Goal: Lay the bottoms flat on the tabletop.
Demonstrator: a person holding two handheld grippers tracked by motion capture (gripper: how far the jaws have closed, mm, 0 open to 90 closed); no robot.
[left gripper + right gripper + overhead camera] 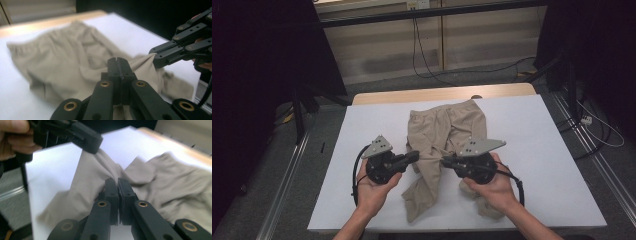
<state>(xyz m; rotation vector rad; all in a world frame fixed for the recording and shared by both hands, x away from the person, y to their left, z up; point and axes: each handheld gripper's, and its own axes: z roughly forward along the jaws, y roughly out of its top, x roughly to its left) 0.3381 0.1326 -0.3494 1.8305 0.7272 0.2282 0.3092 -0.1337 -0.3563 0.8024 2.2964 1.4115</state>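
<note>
Beige trousers point(447, 131) spread on a white desk point(532, 150), waistband at the far side, legs trailing toward the near edge. Fabric soft and finely ribbed, rumpled into folds between the jaws, one leg twisted and bunched just below them. Elastic waistband point(30, 43) gathered, blurred in the left gripper view. Cloth point(175, 187) pale tan, wrinkled, lying slack beyond the jaws in the right gripper view.

Left gripper point(414, 156) held in a hand point(371, 189), jaws pressed together with only a thin seam between them, tips against the trouser cloth; left gripper point(117, 65) seen closed over the fabric from its own camera, pinch itself hard to confirm. Right gripper point(446, 161) held in the other hand point(494, 187), jaws likewise drawn narrow and clamped on a ridge of cloth lifted into a small peak; same grip visible at the right gripper point(156, 56) across from the left jaws, fabric pulled taut into its tips. Right gripper point(117, 187) nearly closed in its own view, a fold of trousers caught at the tips. Left gripper point(93, 143) beyond and above those jaws, cloth rising to it.

Both sets of jaws facing each other, near together, over the middle of the trousers.
</note>
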